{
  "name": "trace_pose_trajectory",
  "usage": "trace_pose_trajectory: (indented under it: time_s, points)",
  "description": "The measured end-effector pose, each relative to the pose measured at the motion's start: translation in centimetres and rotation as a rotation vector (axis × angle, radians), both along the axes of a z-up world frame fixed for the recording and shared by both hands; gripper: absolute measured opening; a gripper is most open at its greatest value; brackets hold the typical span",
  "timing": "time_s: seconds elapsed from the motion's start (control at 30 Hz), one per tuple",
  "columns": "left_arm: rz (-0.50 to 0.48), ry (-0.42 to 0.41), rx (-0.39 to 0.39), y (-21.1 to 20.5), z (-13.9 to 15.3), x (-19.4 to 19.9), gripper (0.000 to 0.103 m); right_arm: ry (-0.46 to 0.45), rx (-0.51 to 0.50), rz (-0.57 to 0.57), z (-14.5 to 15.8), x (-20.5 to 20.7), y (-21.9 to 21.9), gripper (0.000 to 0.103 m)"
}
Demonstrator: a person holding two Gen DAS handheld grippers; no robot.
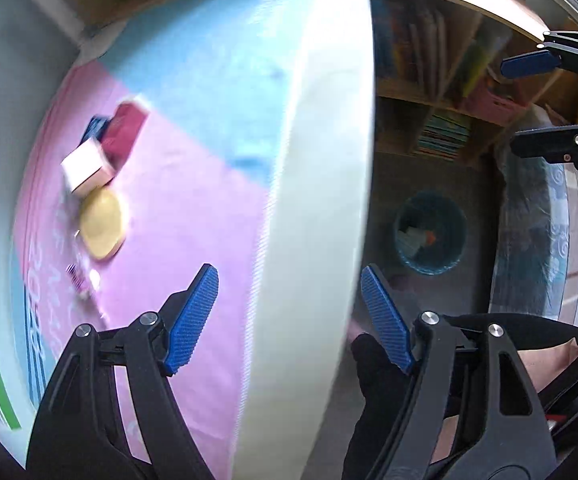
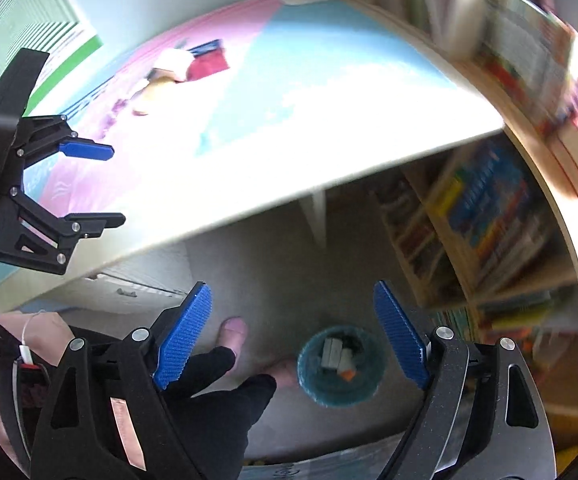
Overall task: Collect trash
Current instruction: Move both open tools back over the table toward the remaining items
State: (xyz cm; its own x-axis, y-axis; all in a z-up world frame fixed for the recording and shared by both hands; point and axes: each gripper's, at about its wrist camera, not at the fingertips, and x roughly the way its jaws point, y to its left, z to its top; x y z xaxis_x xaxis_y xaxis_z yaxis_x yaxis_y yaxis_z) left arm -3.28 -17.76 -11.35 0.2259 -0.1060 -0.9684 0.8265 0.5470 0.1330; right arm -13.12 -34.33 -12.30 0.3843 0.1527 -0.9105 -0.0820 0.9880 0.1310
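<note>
Trash lies on the pink and blue table: a small white and tan box, a red packet, a yellow round lid and a clear wrapper. They also show blurred in the right wrist view, the red packet among them. My left gripper is open and empty over the table's white edge. My right gripper is open and empty above a teal bin on the floor. The bin holds several scraps.
Bookshelves full of books stand behind the bin. A table leg stands near it. The person's feet are on the grey floor beside the bin. A patterned rug lies at the right.
</note>
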Motion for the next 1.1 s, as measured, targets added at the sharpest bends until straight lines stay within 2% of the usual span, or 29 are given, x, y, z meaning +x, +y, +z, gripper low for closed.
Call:
trace_pose_trajectory:
  time_s: [0.23,0.33,0.53,0.6,0.87,1.1]
  points:
    - [0.14,-0.029,-0.012,6.1,0.3,3.4,0.074,-0.025,-0.035,0.123,1.0,5.6,5.3,0.084]
    - [0.193,-0.04,-0.014,8.5,0.5,5.1,0.078,-0.045,-0.038,0.162,1.5,7.5,7.2,0.083]
    - [0.259,-0.06,-0.023,12.3,0.8,8.8,0.08,-0.063,-0.074,0.224,2.1,11.3,10.1,0.084]
    - [0.269,-0.073,-0.017,13.2,0.8,10.0,0.08,-0.07,-0.096,0.245,2.2,12.7,10.8,0.087]
    - [0.359,-0.066,-0.019,14.4,-0.1,14.6,0.08,-0.072,-0.16,0.378,1.5,18.0,12.1,0.088]
    - [0.462,-0.021,-0.018,14.0,-1.5,18.2,0.08,-0.065,-0.156,0.548,0.4,23.6,12.4,0.088]
